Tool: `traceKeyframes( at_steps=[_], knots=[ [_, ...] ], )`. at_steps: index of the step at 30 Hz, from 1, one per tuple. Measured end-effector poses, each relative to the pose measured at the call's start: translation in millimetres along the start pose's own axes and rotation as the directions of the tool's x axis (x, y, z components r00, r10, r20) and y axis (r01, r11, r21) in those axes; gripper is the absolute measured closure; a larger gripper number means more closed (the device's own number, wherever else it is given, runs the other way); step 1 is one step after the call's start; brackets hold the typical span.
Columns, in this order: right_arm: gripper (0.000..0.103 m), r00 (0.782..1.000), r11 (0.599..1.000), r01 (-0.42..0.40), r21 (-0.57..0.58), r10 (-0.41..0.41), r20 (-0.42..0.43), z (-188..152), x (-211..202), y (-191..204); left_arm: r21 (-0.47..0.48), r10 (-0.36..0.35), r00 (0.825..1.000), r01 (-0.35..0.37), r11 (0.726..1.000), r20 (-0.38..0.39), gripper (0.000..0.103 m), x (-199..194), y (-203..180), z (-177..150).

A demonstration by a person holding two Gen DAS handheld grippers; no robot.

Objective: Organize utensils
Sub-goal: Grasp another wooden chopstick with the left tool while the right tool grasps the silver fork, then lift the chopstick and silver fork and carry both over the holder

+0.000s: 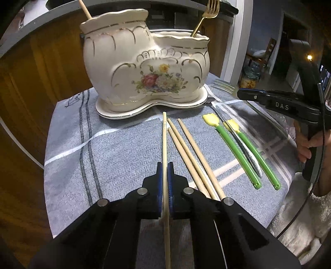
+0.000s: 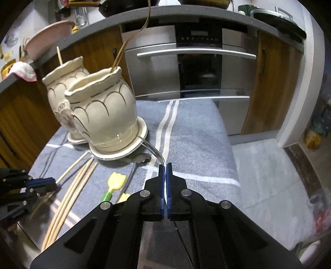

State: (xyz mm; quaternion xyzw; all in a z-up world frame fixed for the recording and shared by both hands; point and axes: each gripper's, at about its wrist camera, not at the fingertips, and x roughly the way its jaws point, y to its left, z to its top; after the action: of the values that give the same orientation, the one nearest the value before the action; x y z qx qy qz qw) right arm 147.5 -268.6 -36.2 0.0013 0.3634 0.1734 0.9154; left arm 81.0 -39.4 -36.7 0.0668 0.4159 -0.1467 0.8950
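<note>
My left gripper (image 1: 165,165) is shut on a pale chopstick (image 1: 164,134) that lies pointing toward the cream floral ceramic holder (image 1: 144,68). Three more chopsticks (image 1: 186,149) lie just right of it on the grey cloth (image 1: 103,155). The holder's tall pot holds a chopstick (image 1: 84,9) and its low pot a gold fork (image 1: 209,14). Two green-handled, yellow-tipped utensils (image 1: 233,149) lie further right with a silver utensil (image 1: 248,157) between them. My right gripper (image 2: 165,165) is shut on a silver fork (image 2: 153,149), its far end near the holder's saucer (image 2: 132,149).
An oven (image 2: 198,68) and wooden cabinet doors (image 2: 269,82) stand behind the cloth-covered table. The table's right edge drops to the floor (image 2: 269,175). A person's hand (image 1: 306,144) holds the right gripper (image 1: 241,93) at the table's right side.
</note>
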Motion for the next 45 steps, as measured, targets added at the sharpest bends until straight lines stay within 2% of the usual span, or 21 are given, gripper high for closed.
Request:
traceKeyframes(
  at_steps=[7, 11, 17, 21, 23, 25, 28, 31, 35, 39, 42, 43, 45],
  knots=[
    [0.101, 0.998, 0.999, -0.032, -0.009, 0.033, 0.056, -6, -24, 5, -0.002, -0.012, 0.999, 0.012, 1.0, 0.052, 0.099, -17, -1, -4],
    [0.101, 0.992, 0.998, -0.053, -0.034, 0.057, 0.115, -5, -41, 12, 0.002, -0.026, 0.991, 0.026, 1.0, 0.128, 0.099, -33, -1, -3],
    [0.101, 0.975, 0.995, -0.058, -0.076, 0.073, 0.208, -3, -66, 23, -0.012, -0.05, 0.97, 0.054, 0.998, 0.237, 0.099, -54, 7, -1],
    [0.101, 0.954, 0.994, -0.051, -0.096, 0.077, 0.289, -2, -85, 31, -0.031, -0.059, 0.954, 0.071, 0.997, 0.293, 0.099, -65, 15, 2],
    [0.101, 0.938, 0.993, -0.054, -0.101, 0.085, 0.335, -1, -93, 35, -0.041, -0.064, 0.943, 0.082, 0.996, 0.326, 0.099, -69, 21, 3],
    [0.101, 0.914, 0.993, -0.044, -0.111, 0.085, 0.398, 0, -103, 40, -0.047, -0.068, 0.931, 0.091, 0.995, 0.358, 0.099, -74, 26, 4],
    [0.101, 0.856, 0.993, -0.005, -0.114, 0.063, 0.512, 3, -118, 48, -0.05, -0.084, 0.916, 0.112, 0.992, 0.391, 0.099, -80, 30, 5],
    [0.101, 0.811, 0.994, 0.014, -0.106, 0.05, 0.582, 15, -129, 55, -0.054, -0.061, 0.905, 0.092, 0.994, 0.422, 0.099, -86, 33, 7],
    [0.101, 0.796, 0.995, -0.022, -0.1, 0.078, 0.601, 41, -135, 60, -0.038, -0.048, 0.888, 0.073, 0.997, 0.457, 0.099, -95, 36, 19],
    [0.101, 0.782, 0.994, -0.073, -0.086, 0.11, 0.613, 66, -132, 62, -0.028, -0.033, 0.854, 0.056, 0.998, 0.519, 0.099, -108, 41, 41],
    [0.101, 0.773, 0.991, -0.106, -0.078, 0.132, 0.621, 80, -127, 64, -0.041, -0.021, 0.82, 0.054, 0.998, 0.572, 0.099, -117, 47, 59],
    [0.101, 0.769, 0.99, -0.117, -0.075, 0.138, 0.624, 85, -124, 65, -0.048, -0.023, 0.803, 0.065, 0.997, 0.596, 0.099, -119, 50, 67],
    [0.101, 0.76, 0.988, -0.137, -0.072, 0.151, 0.632, 91, -120, 66, -0.054, -0.034, 0.779, 0.087, 0.995, 0.626, 0.099, -120, 56, 81]
  ],
)
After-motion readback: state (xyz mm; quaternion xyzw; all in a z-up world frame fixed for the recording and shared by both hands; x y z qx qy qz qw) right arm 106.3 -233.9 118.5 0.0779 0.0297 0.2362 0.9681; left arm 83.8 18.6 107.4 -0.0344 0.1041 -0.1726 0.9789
